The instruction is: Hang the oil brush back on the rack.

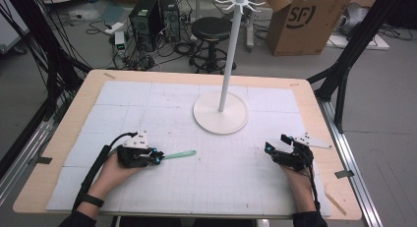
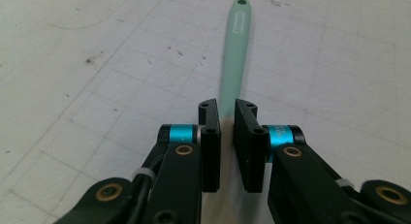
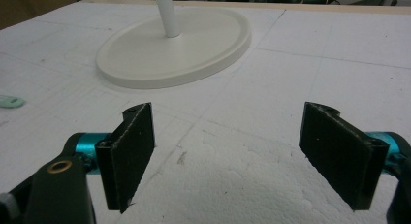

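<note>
A mint-green utensil with a long flat handle (image 1: 179,154) lies on the white gridded mat, pointing right toward the middle. My left gripper (image 1: 158,158) is shut on its near end; in the left gripper view the green handle (image 2: 235,44) runs away from between the narrow jaws of that gripper (image 2: 227,110), with a hole at its far tip. My right gripper (image 1: 268,148) rests at the right side of the mat, open and holding nothing (image 3: 228,111). The utensil's tip (image 3: 10,102) shows at the left edge of the right gripper view.
A white hook stand (image 1: 230,55) rises from a round base (image 1: 220,120) at the mat's middle back; the base (image 3: 174,44) lies ahead of the right gripper. The wooden table edge (image 1: 74,119) frames the mat. Computers, a stool and a cardboard box stand on the floor beyond.
</note>
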Demonstrator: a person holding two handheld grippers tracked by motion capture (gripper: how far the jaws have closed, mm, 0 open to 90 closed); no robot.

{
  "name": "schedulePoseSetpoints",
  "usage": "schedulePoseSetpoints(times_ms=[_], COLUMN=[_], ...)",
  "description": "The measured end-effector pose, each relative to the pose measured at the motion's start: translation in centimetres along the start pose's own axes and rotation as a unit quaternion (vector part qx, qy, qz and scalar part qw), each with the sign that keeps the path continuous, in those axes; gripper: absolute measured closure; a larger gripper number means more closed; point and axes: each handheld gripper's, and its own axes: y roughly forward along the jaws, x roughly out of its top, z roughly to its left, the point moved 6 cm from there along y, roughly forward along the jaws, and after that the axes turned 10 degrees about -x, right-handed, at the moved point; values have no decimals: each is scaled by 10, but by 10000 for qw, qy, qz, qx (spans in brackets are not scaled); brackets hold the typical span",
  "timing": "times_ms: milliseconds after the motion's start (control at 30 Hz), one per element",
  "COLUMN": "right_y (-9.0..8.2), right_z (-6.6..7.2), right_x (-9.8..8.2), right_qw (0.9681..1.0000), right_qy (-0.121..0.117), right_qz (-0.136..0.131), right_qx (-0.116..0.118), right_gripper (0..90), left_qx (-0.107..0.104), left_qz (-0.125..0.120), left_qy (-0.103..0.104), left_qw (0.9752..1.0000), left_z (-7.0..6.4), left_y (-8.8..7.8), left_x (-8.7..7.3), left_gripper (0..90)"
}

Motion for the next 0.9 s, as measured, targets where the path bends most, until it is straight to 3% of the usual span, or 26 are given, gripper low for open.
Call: schedulePoseSetpoints(times_ms=[133,467,633,700,800,900], right_y=[0,0,0,0,0,0], right_z=[0,0,0,0,0,0], right_x=[0,0,0,0,0,0], right_qw=[10000,10000,10000,10000,10000,10000], right_qy=[-3,18,9,6,5,8], right_qz=[-5,6,5,5,6,9], right_qx=[-5,0,2,4,7,10], right_gripper=[196,196,197,197,196,197], left_qx=[-37,182,224,295,295,369], left_qz=[-104,-549,-819,-880,-1141,-1193], left_qy=[-121,-196,-336,-307,-352,-343], left_qw=[9999,9981,9958,9952,9924,9916], left_z=[1,4,5,6,7,8], left_y=[1,-12,-24,-29,-35,-40], left_x=[1,15,29,35,47,58], left_gripper=[822,823,823,822,822,822])
